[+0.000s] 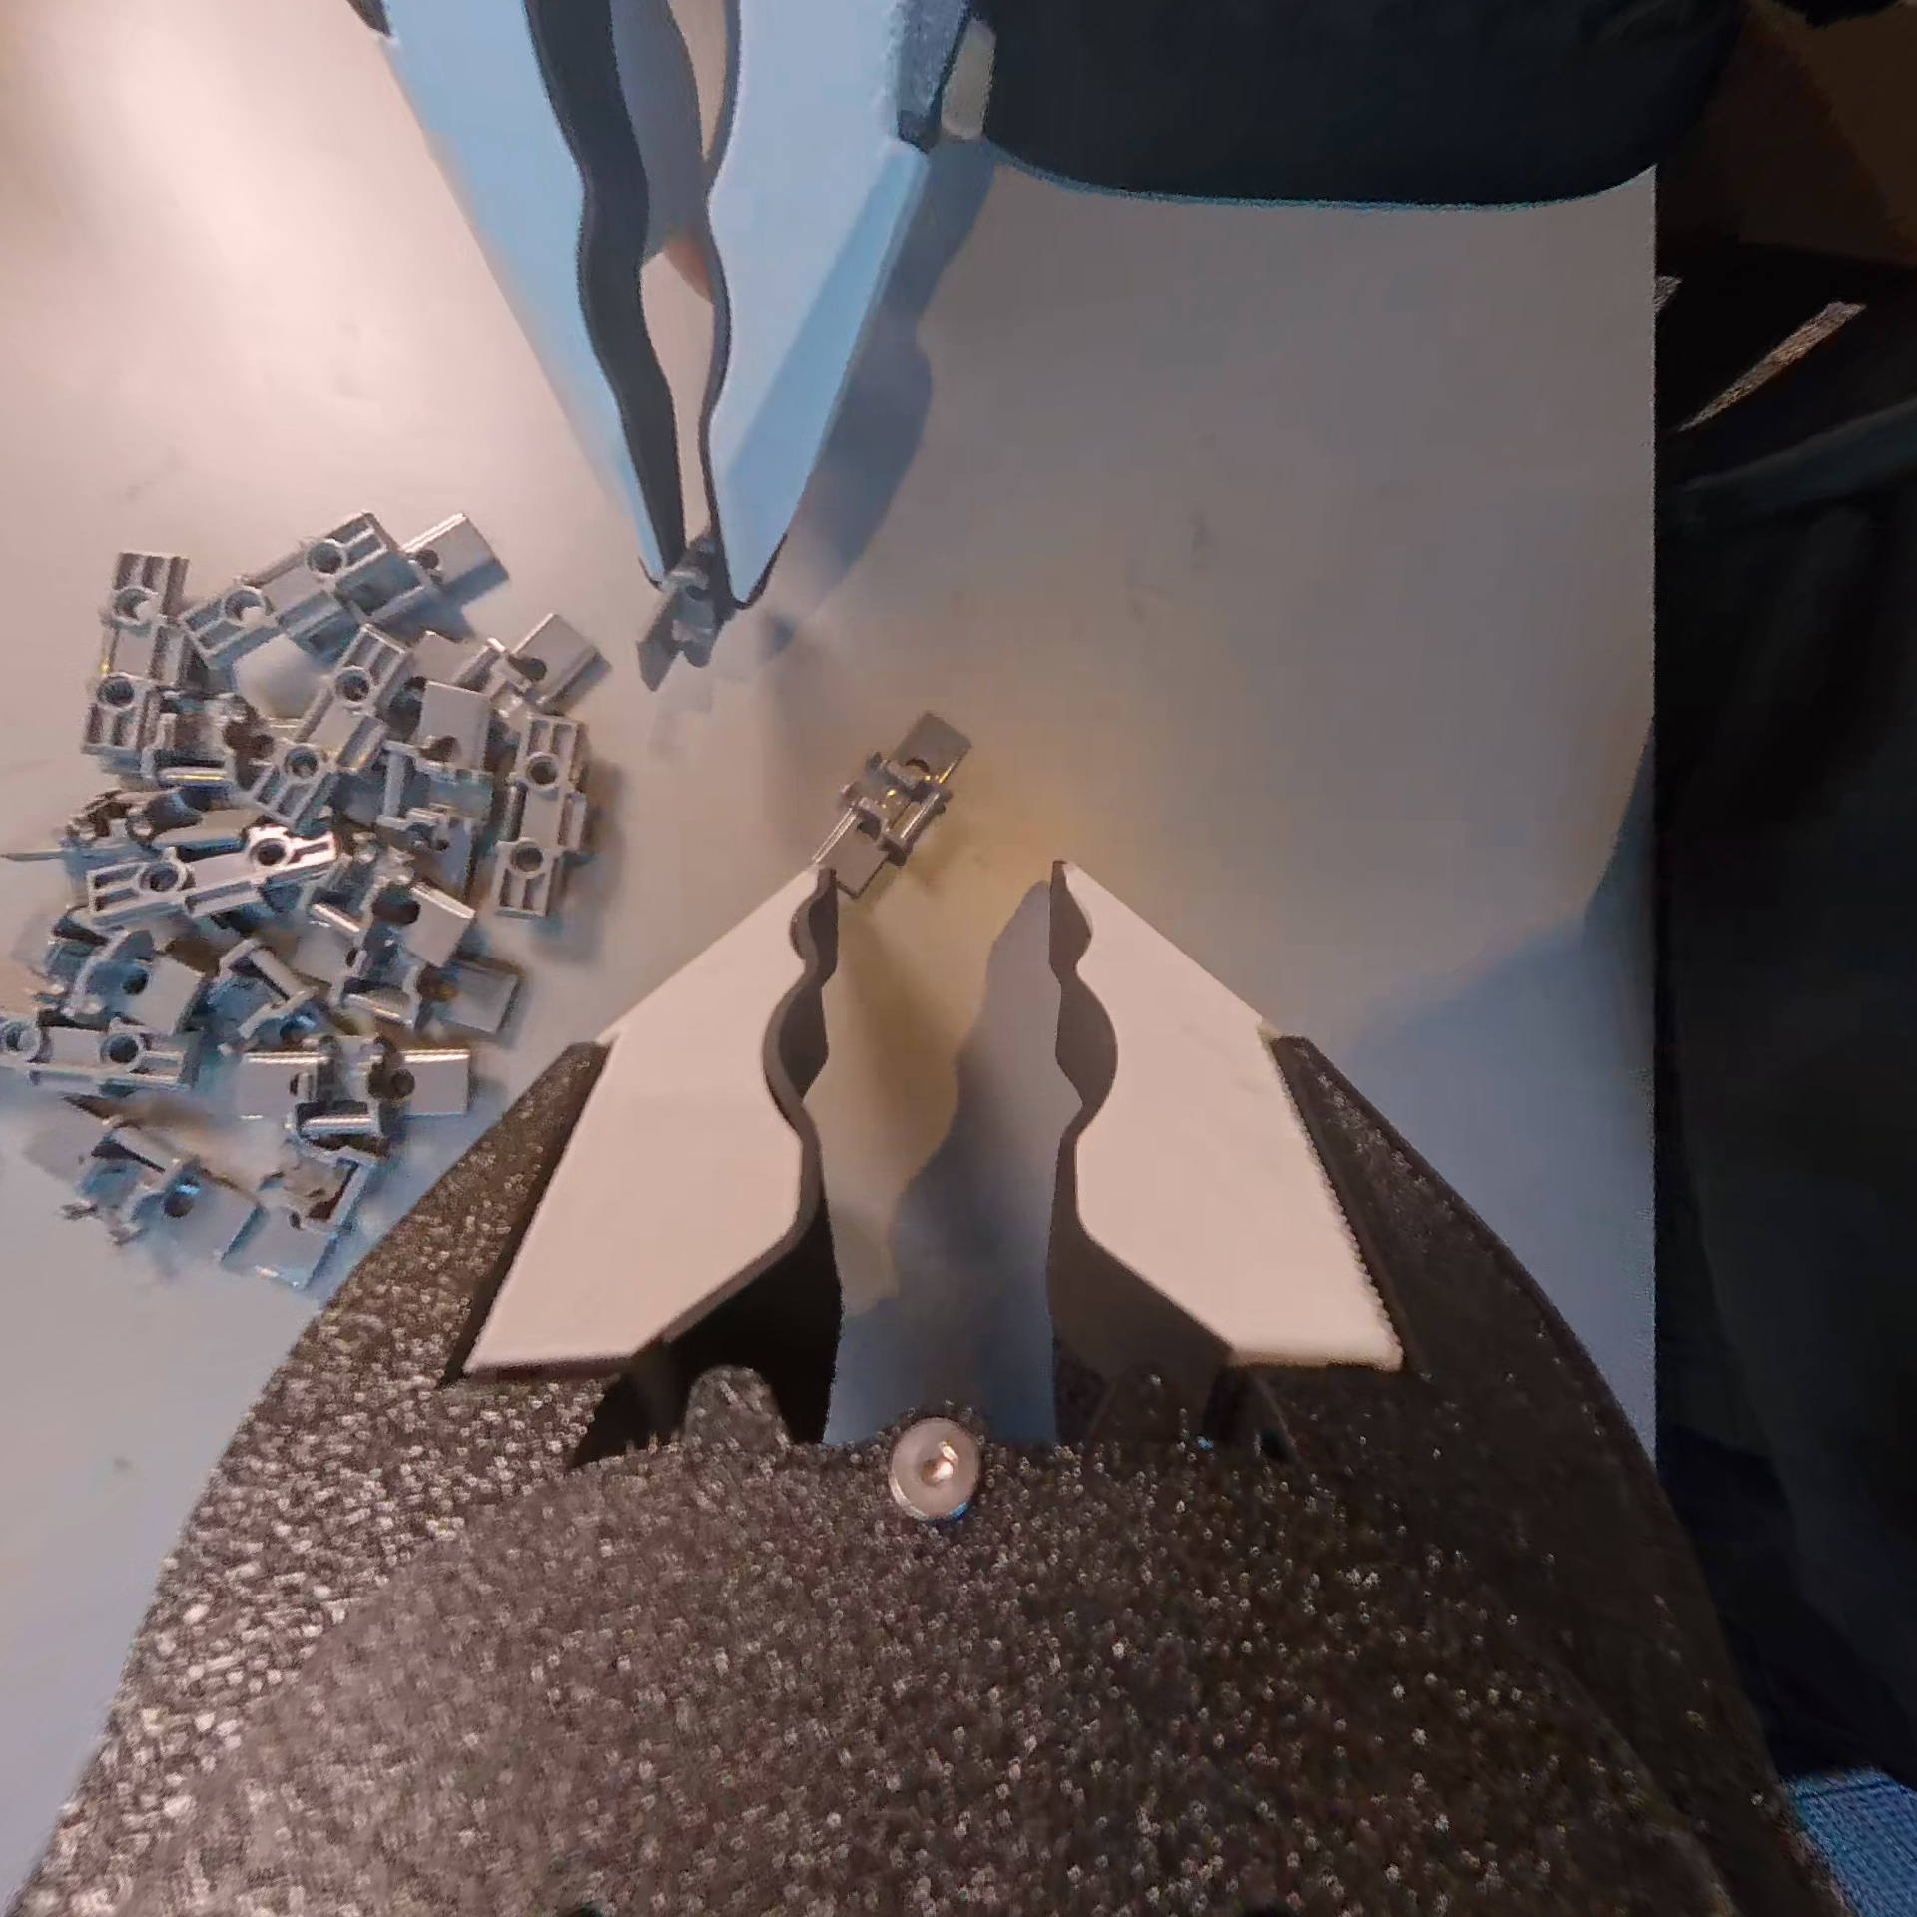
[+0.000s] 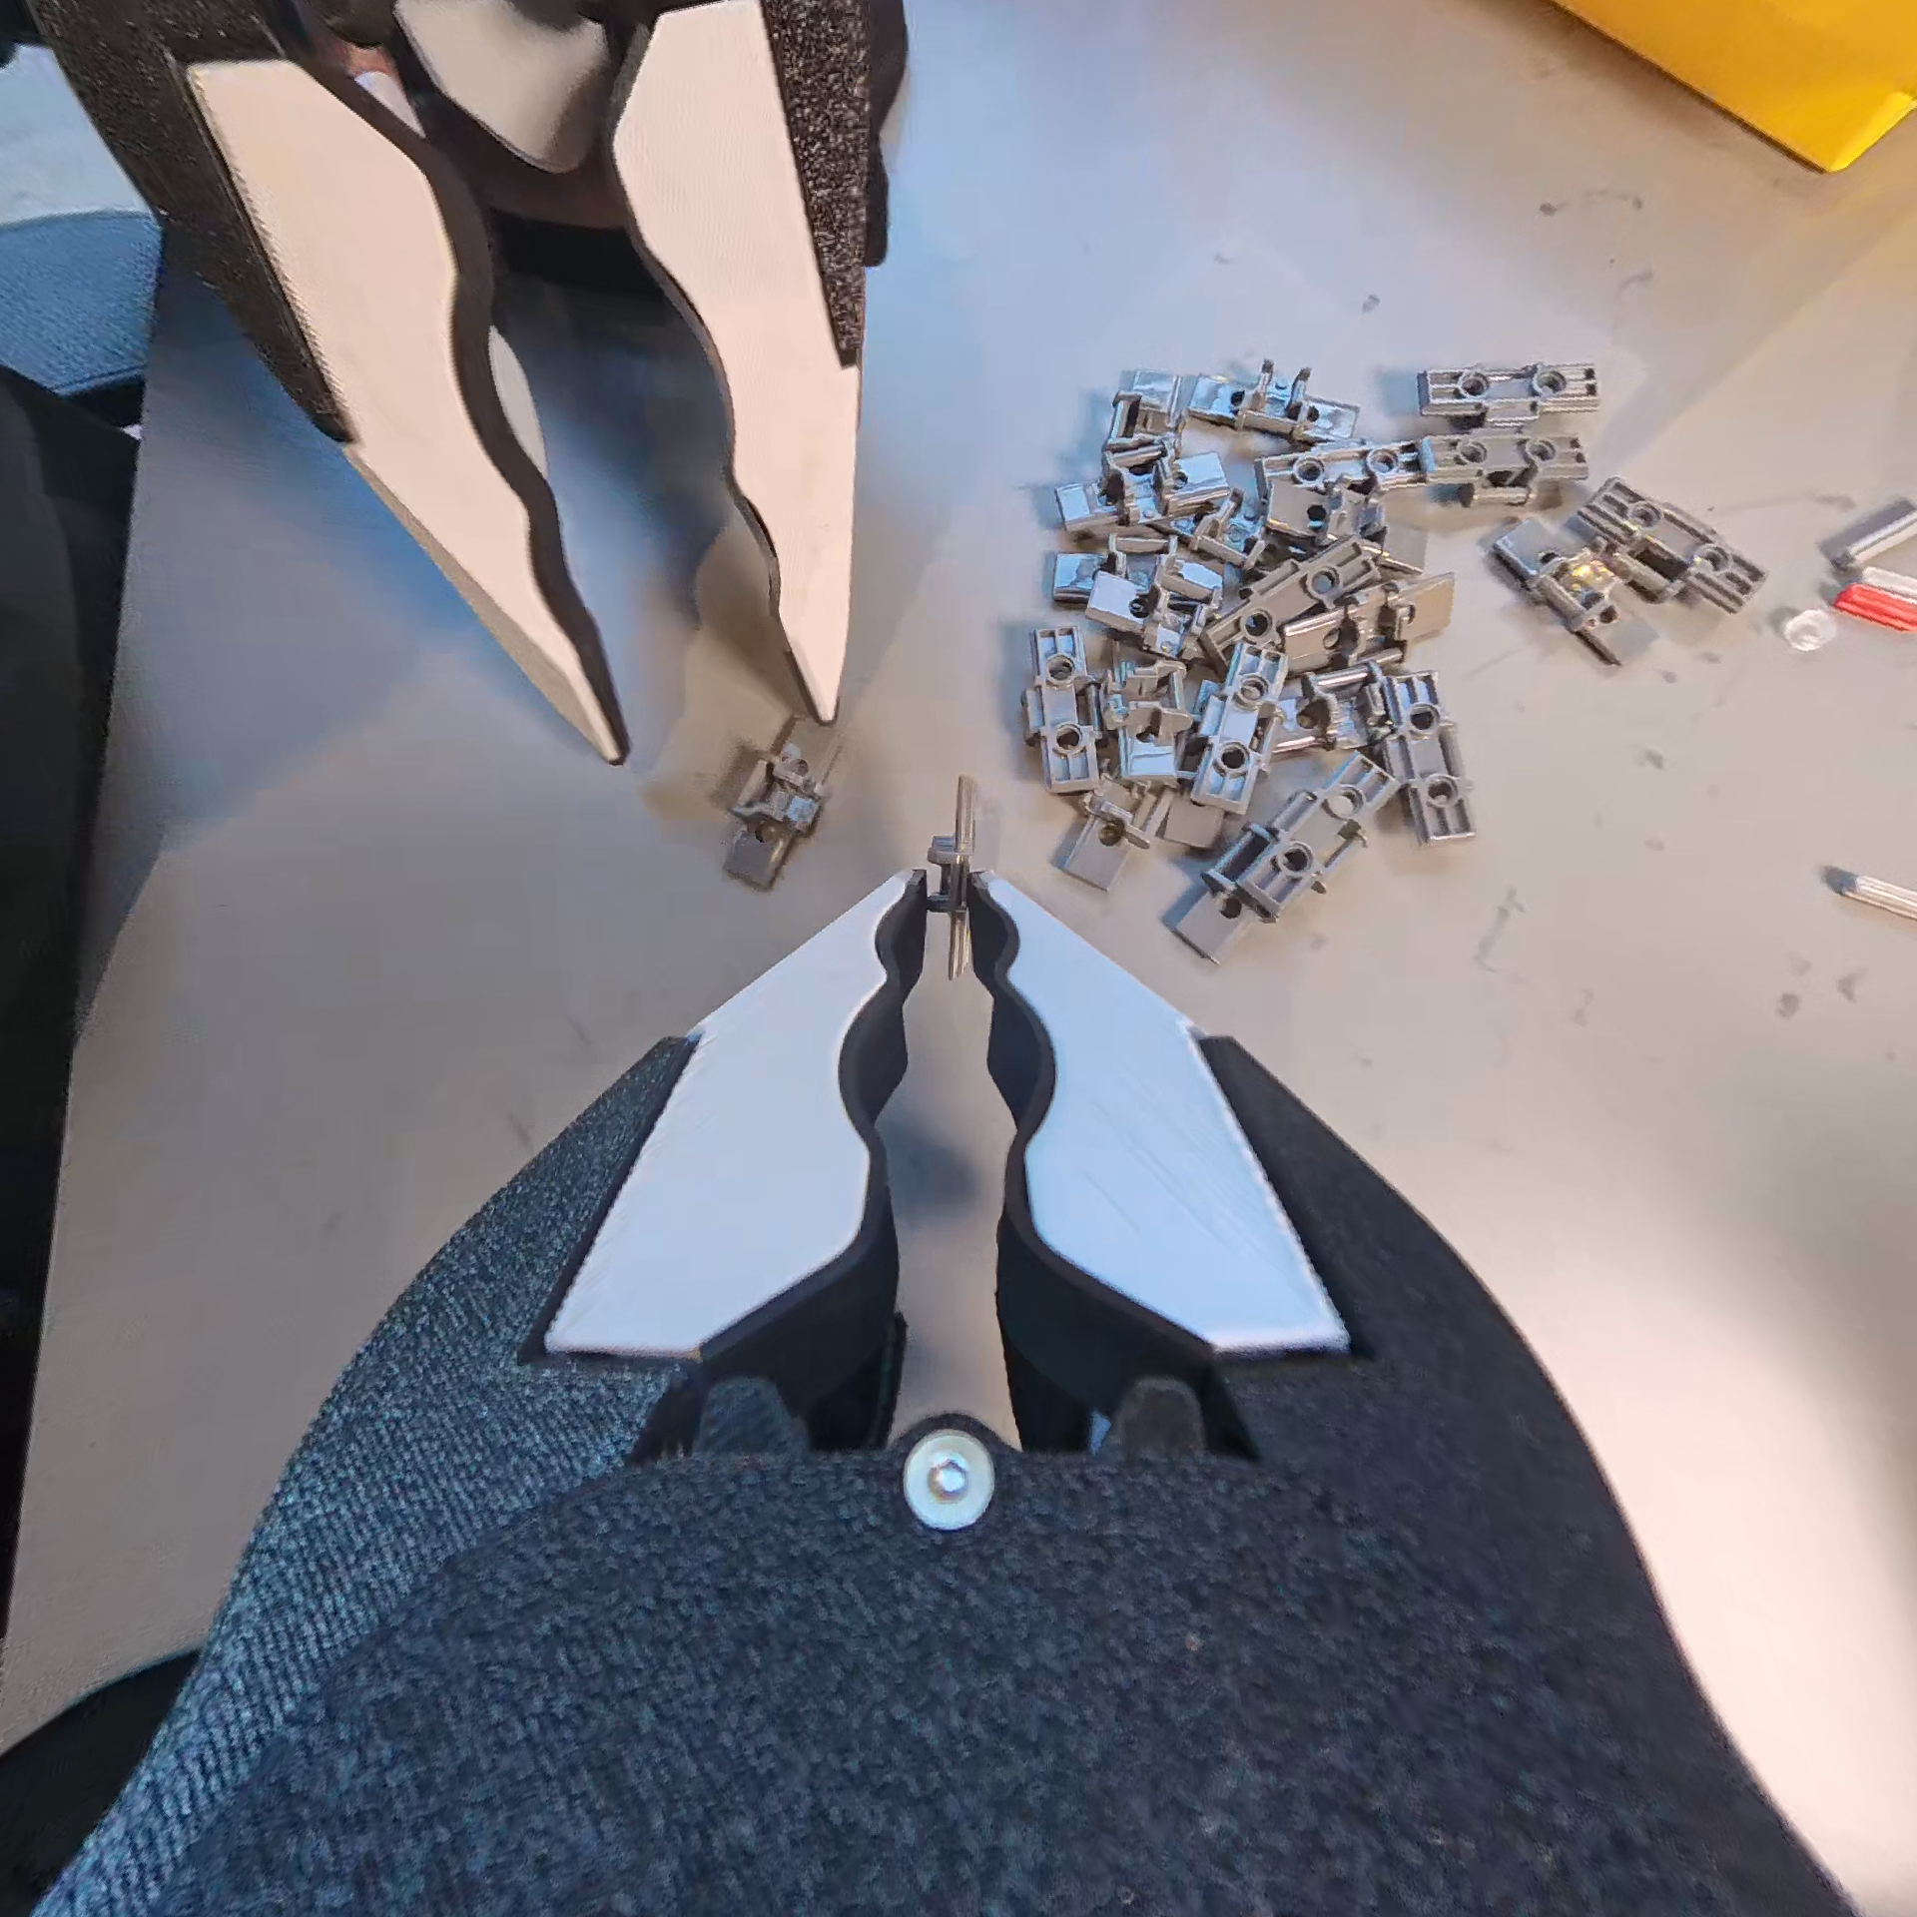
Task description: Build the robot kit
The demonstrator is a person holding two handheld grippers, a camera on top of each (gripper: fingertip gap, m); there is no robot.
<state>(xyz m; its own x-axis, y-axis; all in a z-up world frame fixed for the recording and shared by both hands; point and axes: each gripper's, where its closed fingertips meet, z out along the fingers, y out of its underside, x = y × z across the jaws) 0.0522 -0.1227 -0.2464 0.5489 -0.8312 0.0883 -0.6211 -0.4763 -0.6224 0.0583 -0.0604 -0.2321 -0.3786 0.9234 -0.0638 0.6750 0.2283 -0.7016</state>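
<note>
Gripping a small grey plastic clip point(image 2: 956, 882) edge-on between their tips, the right tongs point(image 2: 952, 890) sit at the centre of the right wrist view, clamped on the piece just above the pale table point(image 2: 1452, 1089); the left wrist view shows the same tongs point(image 1: 693, 591) coming down from the top of the frame with the clip point(image 1: 676, 612) hanging from their tips. The left tongs point(image 1: 939, 882) stand apart and hold nothing. A single grey clip point(image 1: 900, 801) lies flat on the table just ahead of their left tip, touching or nearly touching it. To the left in that view, a loose heap of grey clips point(image 1: 280, 892) of the same kind lies on the table. In the right wrist view, a yellow box point(image 2: 1784, 73) fills the upper right corner, and a few small red and white bits point(image 2: 1878, 602) lie at the right edge.
</note>
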